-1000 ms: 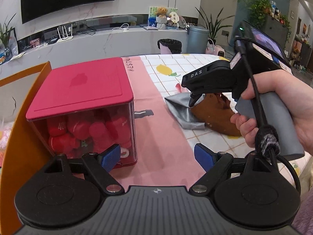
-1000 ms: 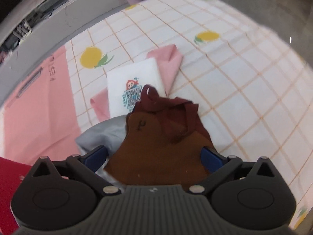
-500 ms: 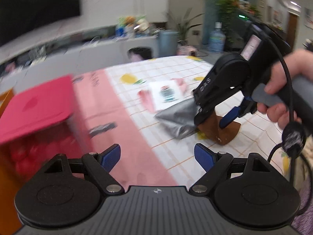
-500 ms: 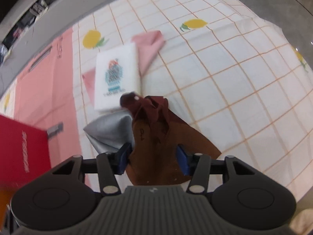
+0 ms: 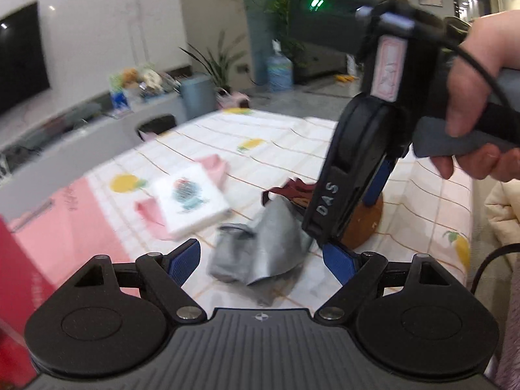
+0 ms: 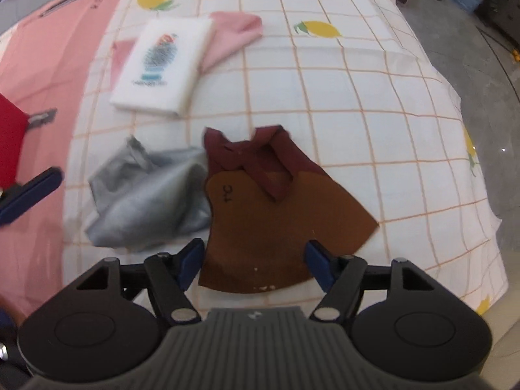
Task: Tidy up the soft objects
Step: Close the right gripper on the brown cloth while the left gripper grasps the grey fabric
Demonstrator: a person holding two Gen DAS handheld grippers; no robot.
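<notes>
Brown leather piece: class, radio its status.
Right gripper opening, straddling flat brown leather piece, no grip. Left gripper open, empty. Crumpled grey cloth abuts its left edge.

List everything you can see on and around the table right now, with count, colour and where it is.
brown cloth: 1, brown with maroon top, flat on the tablecloth between the right gripper's opening fingers
grey cloth: 1, grey, crumpled, touching the brown cloth's left edge
white pack: 1, white with a print, beyond the grey cloth
pink cloth: 1, pink, partly under the white pack
tablecloth: 1, white grid with lemons, pink strip at left
red box: 1, red, left edge
bin: 1, grey, behind the table
left gripper: 1, black, blue pads, open over the grey cloth
right gripper: 1, black, blue pads
hand: 1, holding the right gripper's handle
</notes>
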